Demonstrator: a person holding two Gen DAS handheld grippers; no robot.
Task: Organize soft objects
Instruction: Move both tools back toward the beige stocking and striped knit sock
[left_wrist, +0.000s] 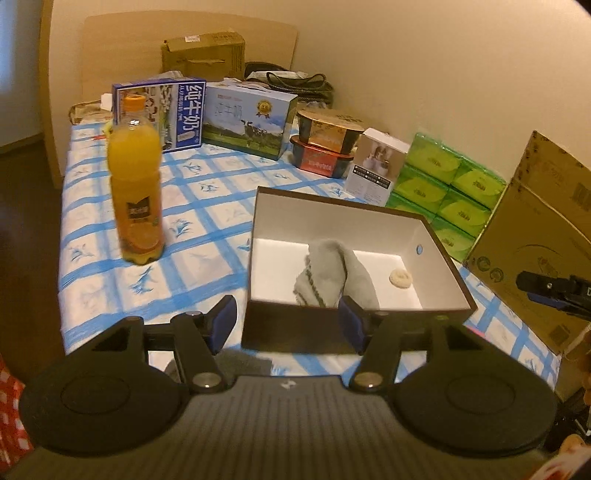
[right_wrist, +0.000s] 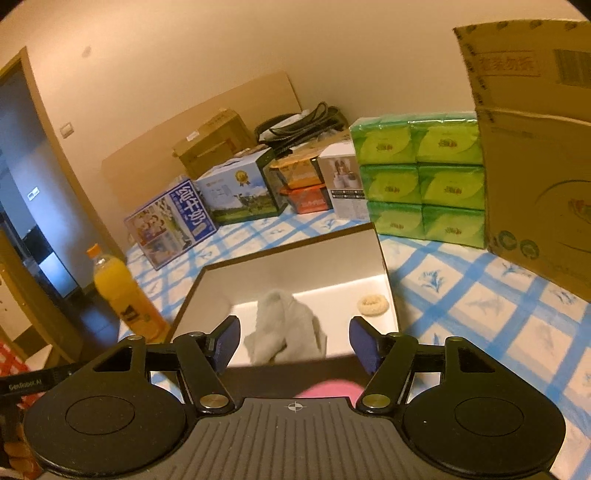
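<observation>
Left gripper (left_wrist: 286, 325) spread, nothing between pads, hanging at the near wall of the shoe box (left_wrist: 436, 236). Grey sock (left_wrist: 332, 275) lies inside, straight ahead, long axis running away from the near wall. Right gripper (right_wrist: 294, 341) also spread and empty, about equally near. Pink item (right_wrist: 328, 389) under it, unclear. Juice bottle (left_wrist: 136, 184) well left; open tablecloth between.
</observation>
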